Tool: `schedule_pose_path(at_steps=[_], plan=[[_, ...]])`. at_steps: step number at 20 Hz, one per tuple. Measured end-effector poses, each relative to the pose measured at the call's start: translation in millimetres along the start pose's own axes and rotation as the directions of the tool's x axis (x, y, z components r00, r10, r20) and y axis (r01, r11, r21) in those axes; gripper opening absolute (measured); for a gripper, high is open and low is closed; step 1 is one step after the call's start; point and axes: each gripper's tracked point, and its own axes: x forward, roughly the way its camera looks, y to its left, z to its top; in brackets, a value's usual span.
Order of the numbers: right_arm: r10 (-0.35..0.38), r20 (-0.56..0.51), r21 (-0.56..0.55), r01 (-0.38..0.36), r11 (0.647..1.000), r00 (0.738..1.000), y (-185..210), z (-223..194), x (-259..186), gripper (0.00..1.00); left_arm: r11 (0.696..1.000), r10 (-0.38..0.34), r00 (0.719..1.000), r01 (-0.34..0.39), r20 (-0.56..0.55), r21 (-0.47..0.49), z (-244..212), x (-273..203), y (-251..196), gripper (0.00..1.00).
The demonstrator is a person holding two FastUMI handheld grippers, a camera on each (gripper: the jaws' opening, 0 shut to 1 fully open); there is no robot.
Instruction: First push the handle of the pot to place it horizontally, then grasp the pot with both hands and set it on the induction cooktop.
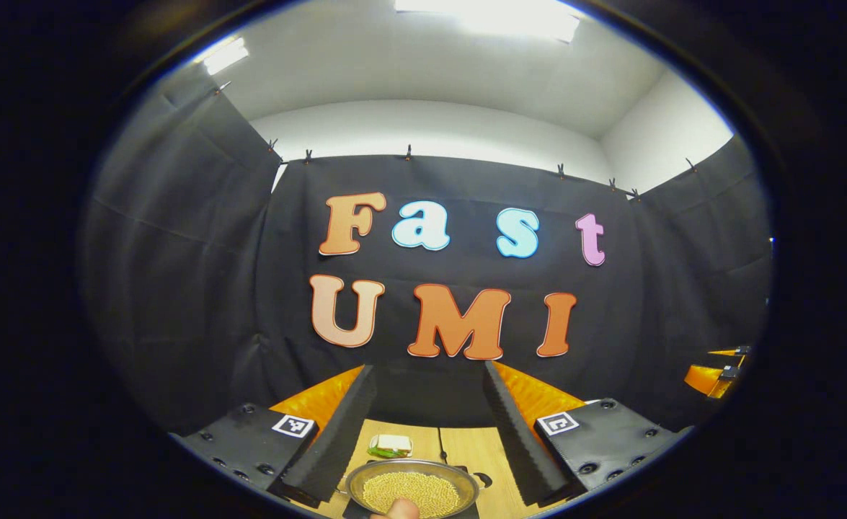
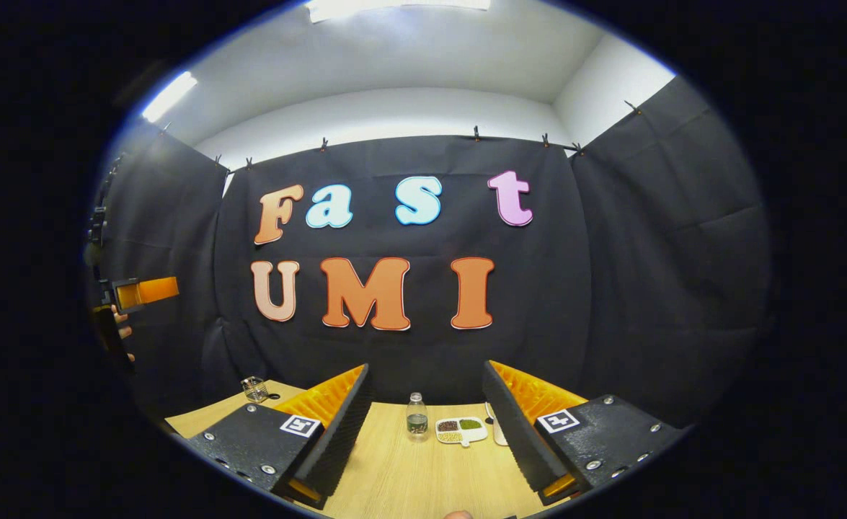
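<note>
The pot [image 1: 412, 489] sits low and near in the left gripper view, right between the two fingers of the left hand-held gripper [image 1: 423, 425]; it is a round shiny pot full of small yellow grains, and it rests on the wooden surface [image 1: 466, 447]; nothing is touching it, and the fingers stand wide apart above it, holding nothing; a little dark bit pokes out at the pot's right side, maybe its handle, but it is too small to be sure, so I cannot tell which way the handle points; just past the pot, farther away, lies a small pack [image 1: 391, 445] with white and green on it; the cooktop is hard to pick out here, so I cannot say where it is; in the right gripper view the right hand-held gripper [image 2: 423, 418] is also wide apart and holds nothing; far on the surface between its fingers stand a small bottle [image 2: 417, 417] and a white tray [image 2: 461, 429] with little piles of food in it; a small glass thing [image 2: 254, 389] sits far to the left; I think the job has not really begun; the handle push, the two-handed grab and the lift onto the cooktop all look left to do.
</note>
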Motion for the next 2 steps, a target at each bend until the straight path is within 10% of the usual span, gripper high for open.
schedule_pose_path(at_steps=[2], plan=[[-0.003,0.001,-0.001,0.003,1.0,1.0,-4.1,-1.5,-0.6,0.94,1.0,-0.003,1.0,0.003,-0.006,-0.005,-1.1,-1.2,-3.4,0.94]])
